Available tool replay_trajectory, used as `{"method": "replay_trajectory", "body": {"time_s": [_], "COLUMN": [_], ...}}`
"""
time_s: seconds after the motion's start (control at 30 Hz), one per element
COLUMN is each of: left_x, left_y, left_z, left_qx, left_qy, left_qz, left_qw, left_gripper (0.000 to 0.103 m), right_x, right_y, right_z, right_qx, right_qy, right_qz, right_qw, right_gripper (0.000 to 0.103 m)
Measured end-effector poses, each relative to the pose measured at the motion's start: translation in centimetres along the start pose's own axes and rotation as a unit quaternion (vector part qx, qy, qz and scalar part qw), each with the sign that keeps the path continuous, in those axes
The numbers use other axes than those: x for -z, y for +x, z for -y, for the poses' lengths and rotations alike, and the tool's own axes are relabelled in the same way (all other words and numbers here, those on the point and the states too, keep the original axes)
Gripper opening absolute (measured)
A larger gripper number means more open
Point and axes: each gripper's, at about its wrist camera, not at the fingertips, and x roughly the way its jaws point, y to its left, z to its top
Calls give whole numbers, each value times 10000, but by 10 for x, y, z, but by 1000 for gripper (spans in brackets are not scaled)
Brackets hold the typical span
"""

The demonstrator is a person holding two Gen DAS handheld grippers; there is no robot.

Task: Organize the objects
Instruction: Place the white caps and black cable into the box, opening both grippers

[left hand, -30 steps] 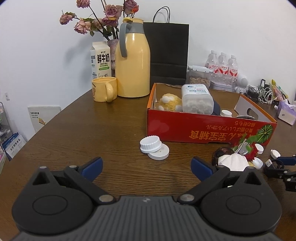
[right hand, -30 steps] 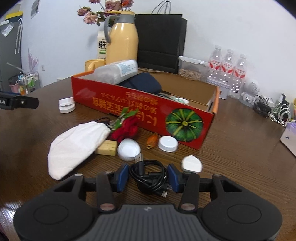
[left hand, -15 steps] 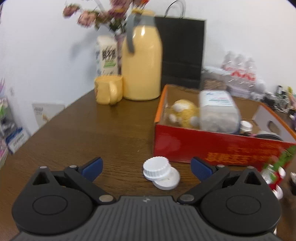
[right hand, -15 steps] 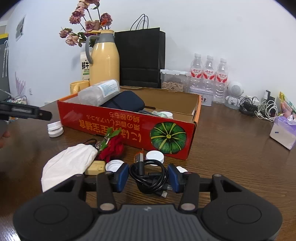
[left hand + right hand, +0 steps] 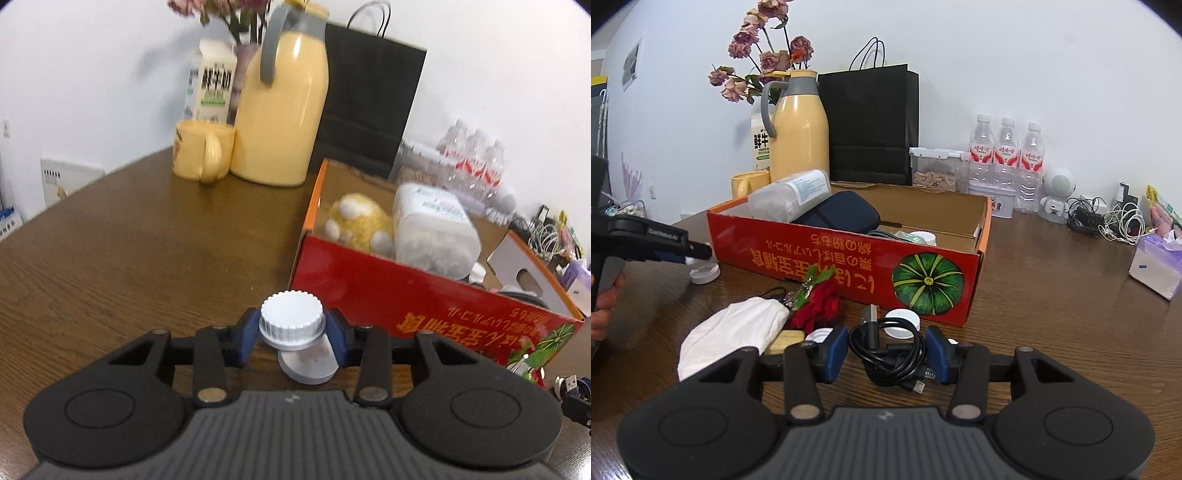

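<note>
My left gripper [image 5: 292,330] is shut on a white ribbed cap [image 5: 292,323], just left of the red cardboard box [image 5: 388,291]. A flat white lid [image 5: 310,363] lies on the table under it. My right gripper [image 5: 886,352] is shut on a coiled black USB cable [image 5: 890,349] and holds it above the table in front of the box [image 5: 849,266]. The box holds a yellow plush toy [image 5: 360,221], a clear plastic jar [image 5: 432,225] and a dark pouch [image 5: 838,216]. The left gripper also shows at the left edge of the right wrist view [image 5: 698,254].
A white cloth [image 5: 735,332], a red rose [image 5: 816,304], a wooden block [image 5: 785,339] and white caps [image 5: 903,323] lie before the box. A yellow thermos [image 5: 282,103], mug [image 5: 201,153], milk carton [image 5: 214,83], black bag [image 5: 871,125] and water bottles [image 5: 1006,147] stand behind.
My left gripper moved forward to the white caps and shut on the ribbed one. My right gripper rose from the table with the cable in it.
</note>
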Motion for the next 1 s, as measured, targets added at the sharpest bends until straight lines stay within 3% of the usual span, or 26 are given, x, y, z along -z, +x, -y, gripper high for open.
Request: {"method": "replay_trajectory", "body": {"time_s": [0.33,0.53,0.77,1.0], "left_x": [-7,-35,-67,-84], "left_y": [-32,-45,-15,30], "left_z": [9,35,66,81], "left_qx": [-58,127,200,35], "left_qy": [181,423,497,576], "left_qz": [561,981,1081,952], "left_qw": [9982,9942,9927,9938], "left_gripper": [41,41,41,41], "right_x": [-2,-34,-83,-111], "right_y": [-2,-5,22,84], "right_z": [-1,-9,-12,0], "right_qx": [45,-93,-100,143], "right_qy": [55,1,-1,246], "right_qz": [86,535,855,714], "right_qw": [9999,9985,9963,9970], "right_gripper": [45,45,45,45]}}
